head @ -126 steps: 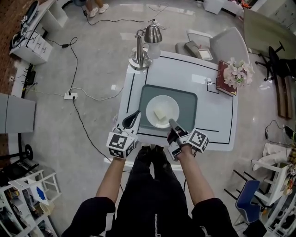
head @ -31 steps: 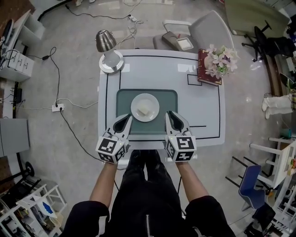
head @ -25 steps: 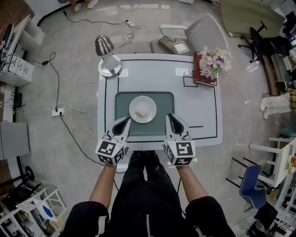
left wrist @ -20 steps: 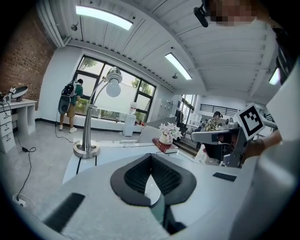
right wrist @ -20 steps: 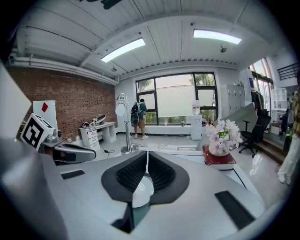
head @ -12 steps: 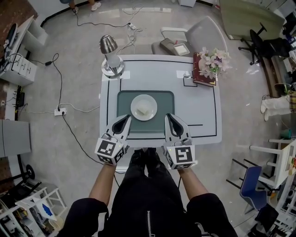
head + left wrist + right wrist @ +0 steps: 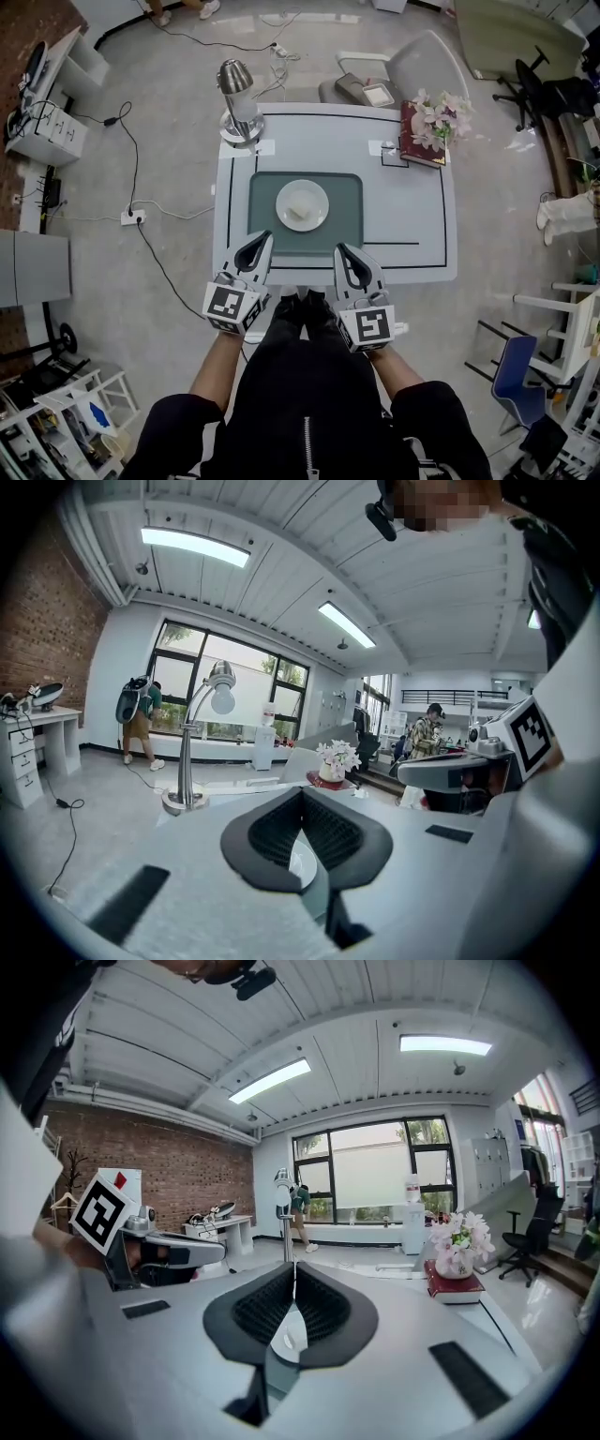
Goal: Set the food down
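Observation:
A pale block of food lies on a white plate that rests on a grey-green tray in the middle of the white table. My left gripper and right gripper hover over the tray's near edge, either side of the plate and apart from it. Both are shut with nothing between the jaws. In the left gripper view the gripper points at the plate. In the right gripper view the gripper does the same, with the plate showing just below its tips.
A silver desk lamp stands at the table's far left corner. A red book with flowers lies at the far right, and a grey chair stands behind the table. Cables run over the floor at the left. People stand in the background.
Both grippers have drawn back from beside the plate toward the near edge of the table. The plate with the food stays on the tray.

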`<state>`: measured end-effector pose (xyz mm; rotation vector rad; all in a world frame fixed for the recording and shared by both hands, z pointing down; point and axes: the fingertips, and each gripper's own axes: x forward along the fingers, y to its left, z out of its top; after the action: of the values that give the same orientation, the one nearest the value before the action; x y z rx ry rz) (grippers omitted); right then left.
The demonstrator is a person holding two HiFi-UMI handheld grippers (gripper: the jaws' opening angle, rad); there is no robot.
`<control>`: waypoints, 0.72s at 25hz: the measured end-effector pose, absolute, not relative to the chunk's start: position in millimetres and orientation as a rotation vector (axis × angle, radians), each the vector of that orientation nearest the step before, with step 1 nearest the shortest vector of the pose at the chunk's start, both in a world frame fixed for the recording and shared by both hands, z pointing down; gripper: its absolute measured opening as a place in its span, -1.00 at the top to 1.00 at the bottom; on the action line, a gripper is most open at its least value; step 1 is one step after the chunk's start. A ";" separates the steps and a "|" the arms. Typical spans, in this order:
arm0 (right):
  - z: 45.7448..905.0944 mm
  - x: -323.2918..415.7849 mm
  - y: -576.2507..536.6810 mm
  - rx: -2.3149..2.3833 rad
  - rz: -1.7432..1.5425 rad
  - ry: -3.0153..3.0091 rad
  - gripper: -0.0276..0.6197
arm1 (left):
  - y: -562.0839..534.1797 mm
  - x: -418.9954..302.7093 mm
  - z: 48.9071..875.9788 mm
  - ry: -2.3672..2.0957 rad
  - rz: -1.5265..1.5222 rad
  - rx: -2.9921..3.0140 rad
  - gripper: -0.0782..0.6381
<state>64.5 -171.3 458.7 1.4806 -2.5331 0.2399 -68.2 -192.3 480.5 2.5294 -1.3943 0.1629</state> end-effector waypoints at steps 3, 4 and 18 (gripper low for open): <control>467.2 62.1 -157.8 1.472 0.285 -2.533 0.87 | -180.0 -68.2 482.5 -1.411 0.178 2.512 0.77; 469.7 60.6 -154.0 1.468 0.302 -2.533 0.88 | -176.2 -68.5 483.7 -1.415 0.189 2.500 0.77; 484.8 47.3 -146.5 1.407 0.360 -2.526 0.89 | -149.5 -72.4 496.0 -1.438 0.163 2.449 0.77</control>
<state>47.3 -146.5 484.8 1.4071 -2.5261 0.3604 -72.4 -149.5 496.0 2.4489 -1.4384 0.1629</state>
